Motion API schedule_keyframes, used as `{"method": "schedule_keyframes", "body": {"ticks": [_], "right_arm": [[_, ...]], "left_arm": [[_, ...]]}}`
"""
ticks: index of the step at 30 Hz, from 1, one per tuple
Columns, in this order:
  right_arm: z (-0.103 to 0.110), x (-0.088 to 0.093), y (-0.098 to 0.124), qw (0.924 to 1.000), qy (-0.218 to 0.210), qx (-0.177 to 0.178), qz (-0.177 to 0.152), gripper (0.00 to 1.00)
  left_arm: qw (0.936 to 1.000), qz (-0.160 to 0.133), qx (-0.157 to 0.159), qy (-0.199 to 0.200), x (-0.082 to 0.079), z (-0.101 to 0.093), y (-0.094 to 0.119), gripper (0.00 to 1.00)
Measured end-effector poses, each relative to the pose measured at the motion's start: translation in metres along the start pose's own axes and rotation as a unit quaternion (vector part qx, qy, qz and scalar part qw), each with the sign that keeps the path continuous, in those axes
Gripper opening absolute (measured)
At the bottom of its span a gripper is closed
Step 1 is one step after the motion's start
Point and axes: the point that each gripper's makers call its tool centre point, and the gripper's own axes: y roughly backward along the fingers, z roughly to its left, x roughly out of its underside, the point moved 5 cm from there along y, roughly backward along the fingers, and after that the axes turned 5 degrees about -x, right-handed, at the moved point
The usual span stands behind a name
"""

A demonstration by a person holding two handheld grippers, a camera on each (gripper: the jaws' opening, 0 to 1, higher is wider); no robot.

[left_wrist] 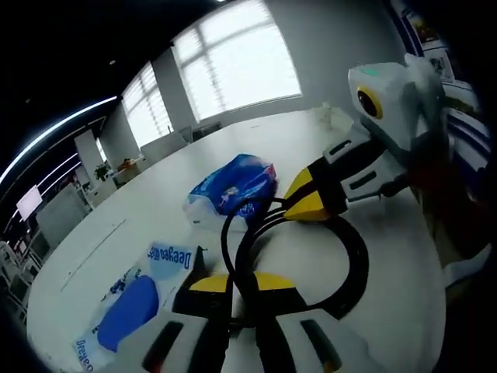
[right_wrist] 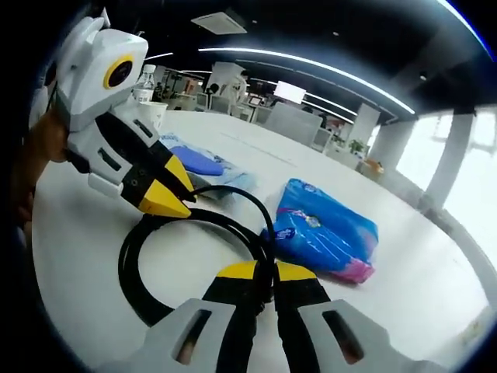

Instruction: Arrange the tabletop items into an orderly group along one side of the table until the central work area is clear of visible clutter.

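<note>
A black cable [left_wrist: 353, 256] lies in a coil on the white table [left_wrist: 311, 132]. My left gripper [left_wrist: 241, 284] is shut on the near side of the coil, its yellow tips pinching the strands. My right gripper [left_wrist: 311, 198] comes in from the right and is shut on the coil's far side. In the right gripper view the same cable [right_wrist: 136, 264] runs between my right gripper [right_wrist: 265, 272] and my left gripper [right_wrist: 167, 194]. A puffy blue tissue pack [left_wrist: 233, 186] [right_wrist: 326, 233] lies beyond the coil. Beside it lies a flat blue-and-white wipes pack [left_wrist: 140, 303] [right_wrist: 194, 163].
A clear bottle [right_wrist: 146, 81] and a white cup [right_wrist: 155, 113] stand at the table's far end. A person's hand [right_wrist: 39, 148] holds the left gripper. Bare tabletop [right_wrist: 435, 264] stretches past the tissue pack. Office desks and windows lie beyond the table.
</note>
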Motion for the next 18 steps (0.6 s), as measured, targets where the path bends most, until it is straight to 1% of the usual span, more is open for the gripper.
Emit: {"method": "schedule_keyframes", "body": {"ticks": [5, 8, 11, 13, 18], "right_arm": [[-0.0013, 0.0001, 0.0006, 1.0000, -0.004, -0.005, -0.003, 0.05], [0.0004, -0.0004, 0.0020, 1.0000, 0.003, -0.008, -0.003, 0.05], [0.0000, -0.0015, 0.0027, 0.9999, 0.011, -0.005, -0.002, 0.05], [-0.0009, -0.0014, 0.0034, 0.9999, 0.010, -0.001, -0.001, 0.07], [-0.0030, -0.0030, 0.0082, 0.9999, 0.012, 0.002, -0.005, 0.09]], "left_arm": [[1.0000, -0.008, 0.000, 0.003, 0.0010, 0.0014, 0.0002, 0.08], [0.9999, -0.009, -0.001, -0.003, 0.0014, 0.0006, 0.0018, 0.09], [0.9999, -0.006, -0.004, -0.012, 0.0031, 0.0003, 0.0024, 0.09], [0.9999, -0.009, -0.004, -0.008, 0.0034, 0.0003, 0.0032, 0.10], [0.9998, -0.018, -0.011, 0.003, 0.0045, 0.0043, 0.0082, 0.19]]}}
